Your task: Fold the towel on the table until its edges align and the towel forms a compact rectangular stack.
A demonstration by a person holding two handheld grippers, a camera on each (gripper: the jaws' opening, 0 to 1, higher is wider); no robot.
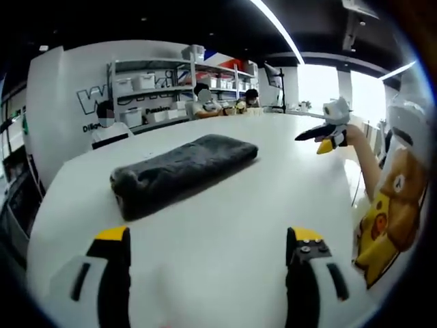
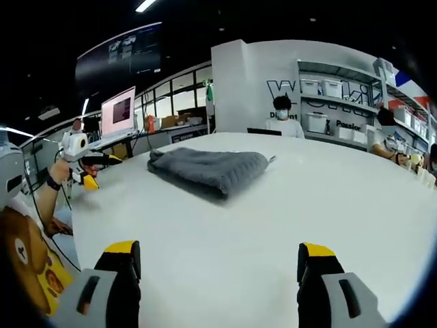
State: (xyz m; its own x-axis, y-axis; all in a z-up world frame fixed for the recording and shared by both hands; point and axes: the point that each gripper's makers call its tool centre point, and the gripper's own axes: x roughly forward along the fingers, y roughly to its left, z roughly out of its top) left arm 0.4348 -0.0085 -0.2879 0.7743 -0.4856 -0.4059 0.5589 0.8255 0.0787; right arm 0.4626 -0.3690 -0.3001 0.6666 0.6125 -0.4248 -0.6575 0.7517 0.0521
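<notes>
Both grippers stand spread wide with nothing between their jaws. From the left gripper (image 1: 208,249) view, its yellow-tipped jaws rise over bare white table (image 1: 273,191), and the dark grey towel (image 1: 181,174) lies ahead and a little left of them, well apart from the tips, folded into a long thick bundle that runs diagonally away. The towel's near end looks rolled and rounded; its far end is flatter. The right gripper (image 1: 326,134) comes into this view at the far right, held above the table's edge by a hand, also clear of the towel.

The right gripper (image 2: 218,263) view sees the same towel (image 2: 212,169) from the other side: here it reads as a broader, layered stack, its edges not squarely matched, with a small corner sticking out at the right end. It sits ahead, slightly left of centre, well apart from the jaws. The left gripper (image 2: 85,164) shows at the left, off the table's rim (image 2: 78,205).

Open white surface surrounds the towel on every side. Past the far edge sit people at shelving (image 1: 177,85) with white bins; the right gripper view adds a lit monitor (image 2: 117,111).
</notes>
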